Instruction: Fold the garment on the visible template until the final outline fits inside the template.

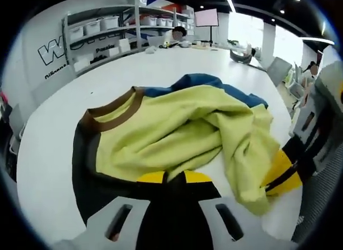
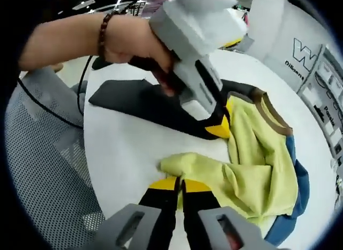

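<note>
A: On the white table (image 1: 48, 142), where did things stand with the fold?

B: Early, by my reading. The yellow garment (image 1: 177, 129), with its brown collar (image 1: 112, 113) and blue part (image 1: 214, 83), lay bunched over the dark template (image 1: 80, 169), spilling well past it on the far side. Nothing flat yet.

A: And the right gripper (image 2: 180, 184)?

B: Its jaws stood nearly together, pinching a yellow fold of the garment (image 2: 252, 175) at its near corner, just above the table.

A: The left gripper (image 2: 217, 124)?

B: Its yellow tips sat down at the template's (image 2: 134, 102) edge beside the collar (image 2: 270, 113), in the right gripper view. In its own view the tips (image 1: 174, 177) met the fabric's near hem over the dark sheet. They looked almost closed; whether cloth was caught between them, I couldn't tell.

A: How was it held?

B: A hand (image 2: 136, 41), bracelet on the wrist, gripped it from above, tilted down towards the table.

A: Next move?

B: I'd judge the pinched corner needed drawing out and laying smooth, so the cloth spread before folding inward.
</note>
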